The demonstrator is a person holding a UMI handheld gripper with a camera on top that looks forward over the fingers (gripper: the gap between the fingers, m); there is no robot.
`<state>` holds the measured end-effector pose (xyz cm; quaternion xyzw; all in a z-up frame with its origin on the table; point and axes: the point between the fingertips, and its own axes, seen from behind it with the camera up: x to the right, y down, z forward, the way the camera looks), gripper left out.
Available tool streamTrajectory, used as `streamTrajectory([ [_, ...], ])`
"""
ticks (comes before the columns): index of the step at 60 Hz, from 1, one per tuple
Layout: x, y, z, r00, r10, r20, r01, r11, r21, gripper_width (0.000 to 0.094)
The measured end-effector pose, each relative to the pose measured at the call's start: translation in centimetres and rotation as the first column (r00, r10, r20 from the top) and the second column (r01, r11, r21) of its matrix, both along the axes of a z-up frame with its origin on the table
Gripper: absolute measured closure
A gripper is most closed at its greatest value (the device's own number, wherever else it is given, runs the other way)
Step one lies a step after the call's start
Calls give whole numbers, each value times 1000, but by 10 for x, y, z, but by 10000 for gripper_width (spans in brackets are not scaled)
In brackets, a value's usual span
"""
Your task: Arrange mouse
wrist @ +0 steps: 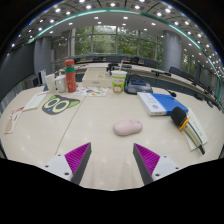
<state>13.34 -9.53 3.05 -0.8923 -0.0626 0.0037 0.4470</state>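
Observation:
A pale pink mouse [127, 127] lies on the light table [100, 120], just ahead of my gripper [112, 158] and slightly right of its centre line. The two fingers with magenta pads [77, 156] stand wide apart, open, with only bare tabletop between them. The mouse is beyond the fingertips and untouched.
A blue-and-white book [161, 102] and a yellow-black tool [180, 119] lie to the right. A green-lidded cup [118, 80], a red bottle [70, 75], a black-and-yellow pad [60, 104] and papers [25, 105] sit further back and left.

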Motion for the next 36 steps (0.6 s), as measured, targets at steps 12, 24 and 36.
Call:
streamTrajectory([
  [12, 24, 70, -40, 996, -65, -68, 61, 996, -69, 80],
  [24, 22, 109, -40, 994, -70, -84, 65, 996, -54, 85],
  [36, 20, 137, -42, 994, -95, -62, 92, 994, -55, 104],
])
